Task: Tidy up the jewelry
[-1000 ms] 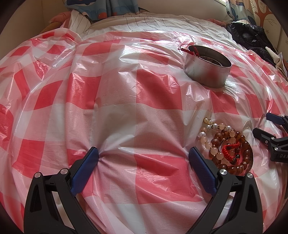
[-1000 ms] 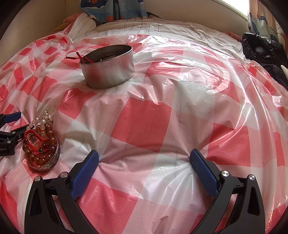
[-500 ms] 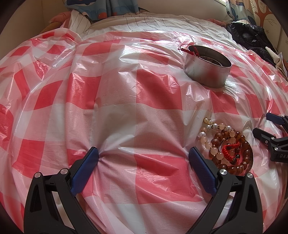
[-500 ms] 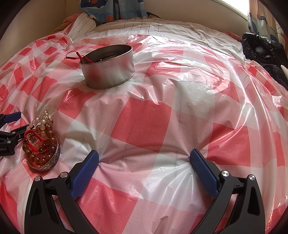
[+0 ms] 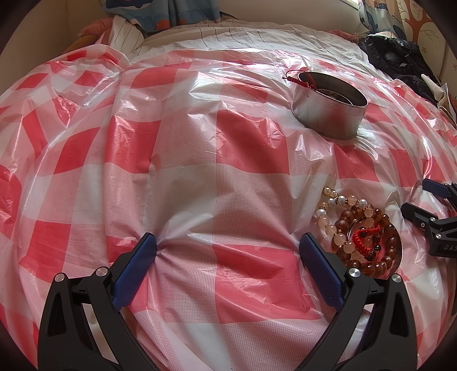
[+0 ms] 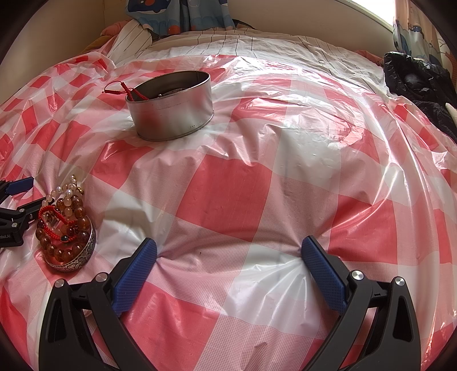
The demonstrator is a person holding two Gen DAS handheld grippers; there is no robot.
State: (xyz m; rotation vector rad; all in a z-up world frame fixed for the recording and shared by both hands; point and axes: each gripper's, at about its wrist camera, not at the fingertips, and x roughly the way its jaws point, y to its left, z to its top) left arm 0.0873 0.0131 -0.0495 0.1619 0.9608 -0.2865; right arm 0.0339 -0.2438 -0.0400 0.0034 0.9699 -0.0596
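A pile of bead bracelets lies on the red-and-white checked plastic sheet: amber beads, pale pink beads, pearls and a red cord bracelet, stacked on a silver bangle. The pile also shows in the right wrist view. A round metal tin stands farther back, with a red cord hanging over its rim; it also shows in the right wrist view. My left gripper is open and empty, resting on the sheet left of the pile. My right gripper is open and empty, right of the pile.
The plastic sheet covers a soft bed and is wrinkled. Black clothing lies at the far right. Striped bedding and a blue patterned cloth lie at the back.
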